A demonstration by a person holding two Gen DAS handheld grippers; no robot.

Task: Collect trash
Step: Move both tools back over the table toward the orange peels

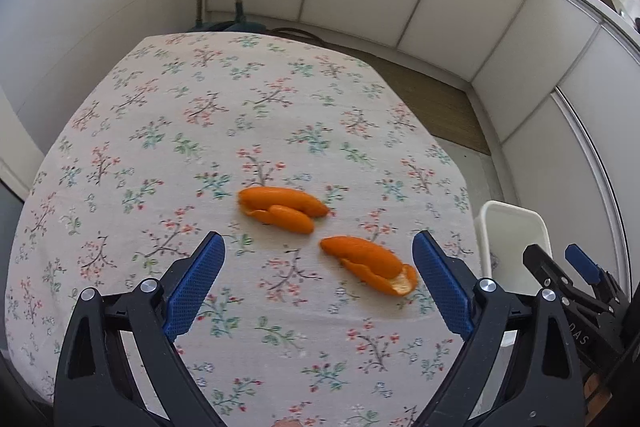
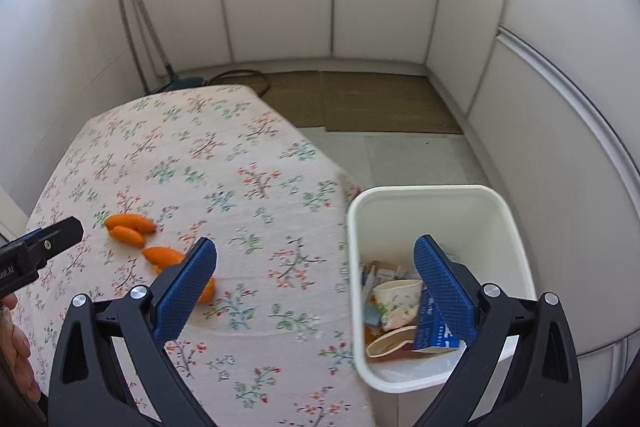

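Two pieces of orange peel lie on the floral tablecloth (image 1: 192, 115): a far peel (image 1: 280, 209) and a near peel (image 1: 368, 263). My left gripper (image 1: 318, 241) hovers over them, open wide, with the near peel just inside its right finger and nothing gripped. Both peels, far (image 2: 130, 227) and near (image 2: 164, 255), also show in the right wrist view, the near one partly behind a finger. My right gripper (image 2: 316, 243) is open and empty, straddling the table's right edge and the white trash bin (image 2: 420, 191). The bin holds a paper cup (image 2: 396, 297), a blue carton and other scraps.
The bin (image 1: 512, 215) stands on the floor against the table's right side. Mop handles (image 2: 136, 11) lean in the far corner. Brown mats (image 2: 360, 99) lie on the floor below white cabinet panels. A hand (image 2: 16, 347) shows at the left edge.
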